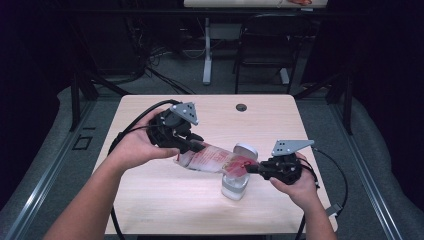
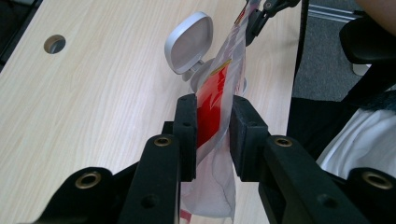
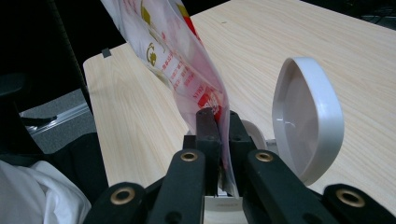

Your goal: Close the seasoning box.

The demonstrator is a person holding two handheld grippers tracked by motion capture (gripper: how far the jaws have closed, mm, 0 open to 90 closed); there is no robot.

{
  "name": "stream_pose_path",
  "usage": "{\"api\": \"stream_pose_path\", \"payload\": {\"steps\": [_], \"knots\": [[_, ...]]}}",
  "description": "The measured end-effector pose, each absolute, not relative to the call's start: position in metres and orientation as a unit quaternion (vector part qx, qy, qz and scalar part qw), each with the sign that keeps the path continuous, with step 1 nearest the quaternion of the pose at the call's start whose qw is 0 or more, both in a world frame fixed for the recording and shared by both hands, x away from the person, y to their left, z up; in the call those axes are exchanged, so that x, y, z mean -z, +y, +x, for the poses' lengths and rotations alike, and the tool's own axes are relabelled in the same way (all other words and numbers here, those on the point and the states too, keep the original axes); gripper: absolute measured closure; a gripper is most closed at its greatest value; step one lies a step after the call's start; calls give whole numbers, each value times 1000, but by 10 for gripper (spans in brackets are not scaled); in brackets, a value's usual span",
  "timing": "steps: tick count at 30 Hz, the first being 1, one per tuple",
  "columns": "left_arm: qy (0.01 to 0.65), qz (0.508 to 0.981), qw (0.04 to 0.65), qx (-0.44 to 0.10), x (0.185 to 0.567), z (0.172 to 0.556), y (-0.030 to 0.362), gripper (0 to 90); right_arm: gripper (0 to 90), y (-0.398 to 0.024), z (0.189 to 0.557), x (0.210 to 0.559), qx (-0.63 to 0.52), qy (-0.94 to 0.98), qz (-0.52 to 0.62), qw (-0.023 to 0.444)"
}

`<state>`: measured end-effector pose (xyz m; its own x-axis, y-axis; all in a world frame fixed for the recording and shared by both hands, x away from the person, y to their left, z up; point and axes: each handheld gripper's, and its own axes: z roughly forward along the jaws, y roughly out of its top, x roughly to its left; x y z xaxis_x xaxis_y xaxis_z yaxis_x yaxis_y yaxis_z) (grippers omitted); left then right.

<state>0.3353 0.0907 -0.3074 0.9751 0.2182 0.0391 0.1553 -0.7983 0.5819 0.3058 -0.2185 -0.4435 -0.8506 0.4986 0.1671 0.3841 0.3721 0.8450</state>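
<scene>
A clear plastic pouch [image 1: 212, 160] with red print hangs stretched above the table between my two grippers. My left gripper [image 1: 197, 146] is shut on its left end; in the left gripper view the pads [image 2: 187, 126] press the pouch [image 2: 212, 100] from both sides. My right gripper [image 1: 250, 168] is shut on the right end, with the film pinched thin between its pads [image 3: 208, 123]. Under that end stands a small white container [image 1: 235, 187], its hinged lid [image 1: 246, 149] flipped up and open. The pouch [image 3: 173, 56] slopes down toward the container's mouth.
The light wooden table [image 1: 165, 200] has a cable hole [image 1: 241, 107] near its far edge. Cables trail from both grippers off the table's sides. Beyond the table stand a dark chair [image 1: 265, 45] and a desk leg [image 1: 206, 55].
</scene>
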Motion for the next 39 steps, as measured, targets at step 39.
{"api": "stream_pose_path", "payload": {"steps": [39], "knots": [[103,941,319,-51,308,339,88,733,884,-221,309,447,-493,824,275,57]]}}
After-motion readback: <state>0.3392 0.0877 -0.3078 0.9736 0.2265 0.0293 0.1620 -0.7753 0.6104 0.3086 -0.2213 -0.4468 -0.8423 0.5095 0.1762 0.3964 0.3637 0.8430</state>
